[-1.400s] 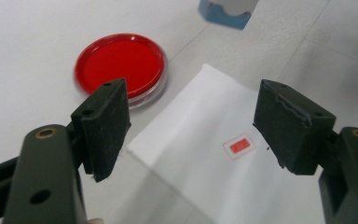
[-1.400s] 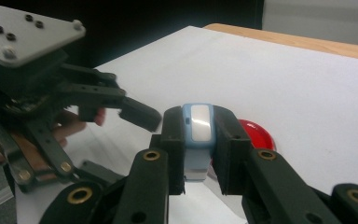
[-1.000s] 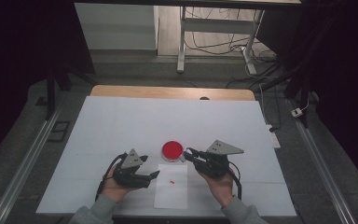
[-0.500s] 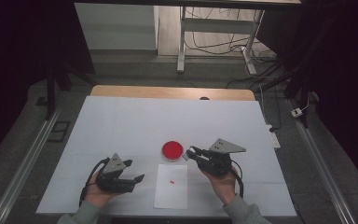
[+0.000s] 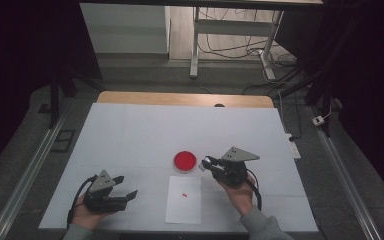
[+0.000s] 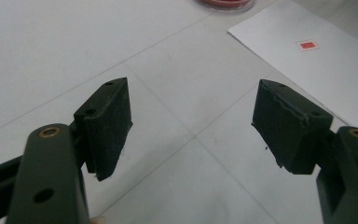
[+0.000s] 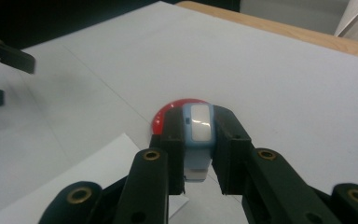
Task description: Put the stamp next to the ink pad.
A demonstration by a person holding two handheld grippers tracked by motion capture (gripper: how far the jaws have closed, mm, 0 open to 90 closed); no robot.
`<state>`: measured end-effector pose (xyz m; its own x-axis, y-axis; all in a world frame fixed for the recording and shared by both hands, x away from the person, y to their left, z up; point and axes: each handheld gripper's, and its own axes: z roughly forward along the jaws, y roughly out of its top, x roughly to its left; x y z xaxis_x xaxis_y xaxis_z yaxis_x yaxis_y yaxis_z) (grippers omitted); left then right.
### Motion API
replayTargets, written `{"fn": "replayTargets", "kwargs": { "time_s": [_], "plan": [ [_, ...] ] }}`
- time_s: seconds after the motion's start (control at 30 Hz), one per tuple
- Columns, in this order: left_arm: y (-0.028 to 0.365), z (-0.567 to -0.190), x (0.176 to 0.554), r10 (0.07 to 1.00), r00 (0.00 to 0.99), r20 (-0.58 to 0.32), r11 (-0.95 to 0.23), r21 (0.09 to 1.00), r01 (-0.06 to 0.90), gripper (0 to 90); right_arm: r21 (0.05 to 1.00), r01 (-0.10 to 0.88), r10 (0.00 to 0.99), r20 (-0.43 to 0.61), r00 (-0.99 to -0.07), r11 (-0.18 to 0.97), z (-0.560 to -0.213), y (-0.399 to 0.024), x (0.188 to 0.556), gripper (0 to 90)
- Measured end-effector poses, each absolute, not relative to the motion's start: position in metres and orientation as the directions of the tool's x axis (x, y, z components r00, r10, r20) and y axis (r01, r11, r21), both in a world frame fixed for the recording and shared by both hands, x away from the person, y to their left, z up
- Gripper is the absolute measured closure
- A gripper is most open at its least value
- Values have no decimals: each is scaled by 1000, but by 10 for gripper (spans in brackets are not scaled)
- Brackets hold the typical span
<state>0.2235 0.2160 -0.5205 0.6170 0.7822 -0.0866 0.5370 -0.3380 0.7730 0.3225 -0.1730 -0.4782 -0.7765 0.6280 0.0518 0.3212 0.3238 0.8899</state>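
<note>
A white-covered table (image 5: 130, 135) (wooden far edge) bears a red dish (image 5: 185, 161) and a paper sheet (image 5: 184, 205).

A pale blue block (image 7: 198, 140) with a glossy white face is being shown between the black pads of the right gripper (image 7: 198, 154). A bright red dish (image 5: 185, 161) is being displayed on a white table (image 5: 130, 135), beside a white sheet (image 5: 184, 200) bearing a small red square (image 6: 307, 45). The left gripper (image 6: 191, 126) is being shown in black.

Matt black claw (image 7: 198, 154) grips a glossy plastic stamp (image 7: 199, 135).
</note>
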Motion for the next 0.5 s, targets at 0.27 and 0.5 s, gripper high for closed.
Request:
{"fn": "replayTargets", "kwargs": {
  "time_s": [0.27,0.5],
  "plan": [
    [227,-523,218,794,600,-101,-321,768,554,285,869,323,645,6,-764,374,-487,-169,339,750],
    [231,-524,217,798,592,-111,-312,765,564,285,853,330,657,-21,-754,405,-493,-165,352,750]
  ]
}}
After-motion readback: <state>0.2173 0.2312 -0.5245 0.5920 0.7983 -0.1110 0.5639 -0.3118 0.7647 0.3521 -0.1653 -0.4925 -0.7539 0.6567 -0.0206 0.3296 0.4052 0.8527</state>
